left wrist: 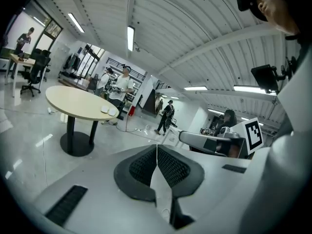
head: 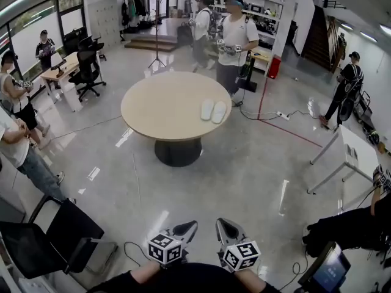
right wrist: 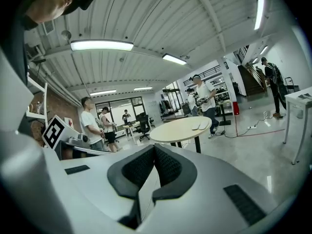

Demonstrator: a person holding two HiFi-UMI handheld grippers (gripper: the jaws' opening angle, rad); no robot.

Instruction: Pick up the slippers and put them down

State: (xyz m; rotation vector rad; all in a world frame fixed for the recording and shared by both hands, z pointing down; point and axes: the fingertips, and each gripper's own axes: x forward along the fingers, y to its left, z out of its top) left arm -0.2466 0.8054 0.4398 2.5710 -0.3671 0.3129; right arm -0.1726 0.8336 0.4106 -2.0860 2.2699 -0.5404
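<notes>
Because the left gripper (head: 184, 229) and right gripper (head: 225, 229) were closed on nothing, well apart from the slippers (head: 213, 110) at the right edge of the tabletop (head: 156, 105), arriving unopened could shove them off.

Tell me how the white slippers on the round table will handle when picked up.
The slippers look thin and flat, so probably light and bendy, sagging if pinched at one end. Lying flat on the table, they shouldn't roll or tip.

Round table (head: 160, 107), beige top, dark pedestal base on glossy grey floor (head: 244, 170), two white slippers (head: 213, 110) side by side near its far-right edge
</notes>
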